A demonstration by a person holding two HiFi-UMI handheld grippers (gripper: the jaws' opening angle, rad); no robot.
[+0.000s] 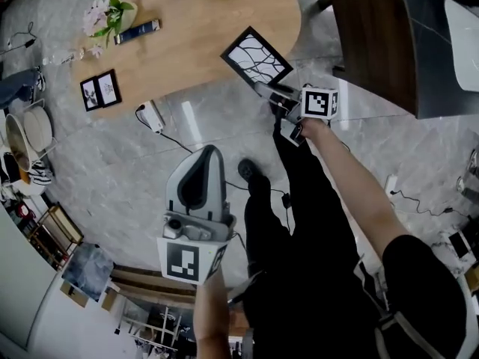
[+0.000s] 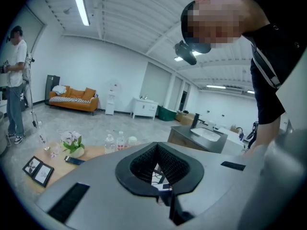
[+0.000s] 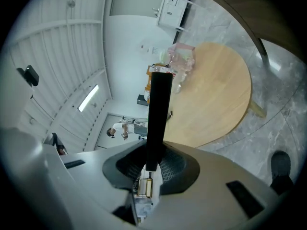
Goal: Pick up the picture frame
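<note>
- Closest to me is the left gripper (image 1: 206, 159). Its tongs are pressed together with nothing between them, and it hangs over the grey marble floor (image 1: 112, 170), well apart from the work.
- Biggest thing in view is the round wooden table (image 1: 202, 36). Its curved edge runs just under the frame, with bare wood on both sides of that spot.
- A dark cabinet (image 1: 374, 36) stands right of the table. I see a strip of floor between the two, and the right gripper (image 1: 268, 90) sits near that strip.
- My own legs in black trousers (image 1: 299, 223) fill the floor below the right arm, while the left side of the floor lies open.
- The picture frame (image 1: 257, 57) has a thin black border around a white sheet with black branching lines. It sits across the table edge, partly over wood and partly over floor, and I cannot tell whether it touches the wood.
- The right gripper's tongs pinch the frame at its near short end. In the right gripper view the frame is edge-on, a black bar (image 3: 159, 109).
- The frame's long axis runs straight out from those tongs, up and left in the head view, over the table. Its picture face is turned up toward me.
- A small double frame (image 1: 100, 90) and some flowers (image 1: 108, 15) lie at the table's far left, well apart from the held frame.
</note>
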